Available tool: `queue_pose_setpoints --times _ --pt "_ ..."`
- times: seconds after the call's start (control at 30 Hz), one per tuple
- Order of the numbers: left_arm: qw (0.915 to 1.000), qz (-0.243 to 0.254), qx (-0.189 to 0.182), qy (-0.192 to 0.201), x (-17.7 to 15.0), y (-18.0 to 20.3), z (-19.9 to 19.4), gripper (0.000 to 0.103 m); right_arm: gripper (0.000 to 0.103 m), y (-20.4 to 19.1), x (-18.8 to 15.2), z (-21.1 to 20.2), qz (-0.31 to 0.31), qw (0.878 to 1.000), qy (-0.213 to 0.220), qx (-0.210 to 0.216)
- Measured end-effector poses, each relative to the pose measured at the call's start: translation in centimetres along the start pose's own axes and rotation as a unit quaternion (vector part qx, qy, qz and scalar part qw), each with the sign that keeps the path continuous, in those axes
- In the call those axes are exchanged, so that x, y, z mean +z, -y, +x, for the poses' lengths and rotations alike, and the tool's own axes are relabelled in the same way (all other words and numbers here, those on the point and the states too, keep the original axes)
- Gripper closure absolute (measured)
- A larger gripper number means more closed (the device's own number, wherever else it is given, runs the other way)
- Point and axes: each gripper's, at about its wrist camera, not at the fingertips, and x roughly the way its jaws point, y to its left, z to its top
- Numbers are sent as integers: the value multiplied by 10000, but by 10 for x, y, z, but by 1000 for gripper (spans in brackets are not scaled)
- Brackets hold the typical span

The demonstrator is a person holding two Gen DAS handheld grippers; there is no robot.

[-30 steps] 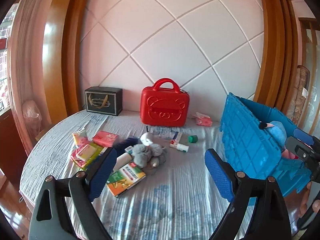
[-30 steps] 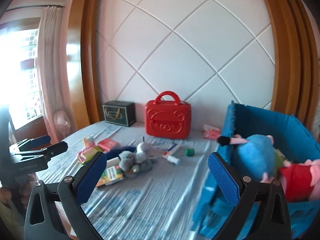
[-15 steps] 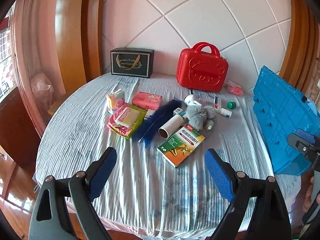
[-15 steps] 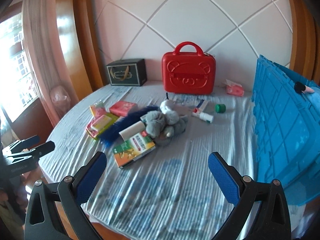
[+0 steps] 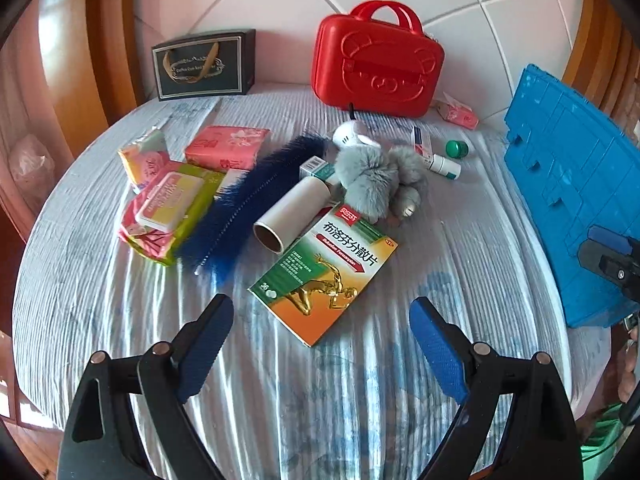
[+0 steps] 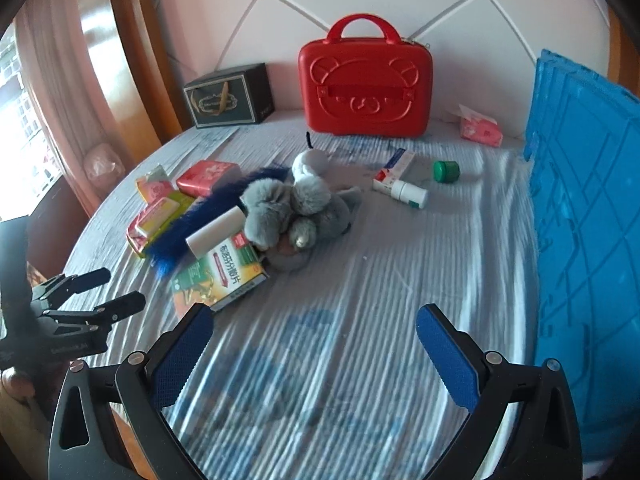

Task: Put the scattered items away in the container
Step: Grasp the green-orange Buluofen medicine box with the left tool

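Compared with a second ago, both views have tipped downward and closer to the blue-striped cloth-covered round table (image 5: 460, 240). Left gripper (image 5: 320, 344): jaws wide apart, empty, above the near edge, just short of the green-and-orange medicine box (image 5: 324, 272). Right gripper (image 6: 308, 350): likewise spread, empty. Blue plastic crate (image 6: 580, 208) stands at the right edge.

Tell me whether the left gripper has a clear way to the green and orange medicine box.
Probably yes: the left gripper is open and empty, the medicine box lies just ahead, its near corner uncovered; only the cardboard tube rests against its far edge.
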Motion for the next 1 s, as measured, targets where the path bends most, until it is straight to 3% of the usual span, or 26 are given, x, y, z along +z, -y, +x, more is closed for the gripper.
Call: queue_pose_setpoints --times 0.3,0.43,0.63,0.77,0.83,0.9,0.93,1.0 --pt "9969 414 149 -653 14 -3 85 13 0 11 -6 85 191 9968 -739 246" --pt "9938 728 44 -842 16 -3 110 13 0 8 -7 110 307 9952 -904 207" --pt "9926 778 -427 -829 24 0 127 2 0 4 -8 127 448 9937 -1018 157" --pt "9917 925 -493 -748 19 9 127 1 0 4 -10 130 537 9928 -1068 83" --pt "9933 902 -458 -561 13 8 122 5 0 3 -11 131 560 9925 -1081 71" --pt "9959 668 -478 -379 9 -3 111 29 0 -1 -11 132 547 9925 -1088 91" --pt "9968 487 -522 -348 8 -11 105 34 0 -6 -11 133 531 9925 -1092 123" --pt "9986 224 -256 -413 4 -29 99 60 0 -15 -10 136 480 9923 -1115 235"
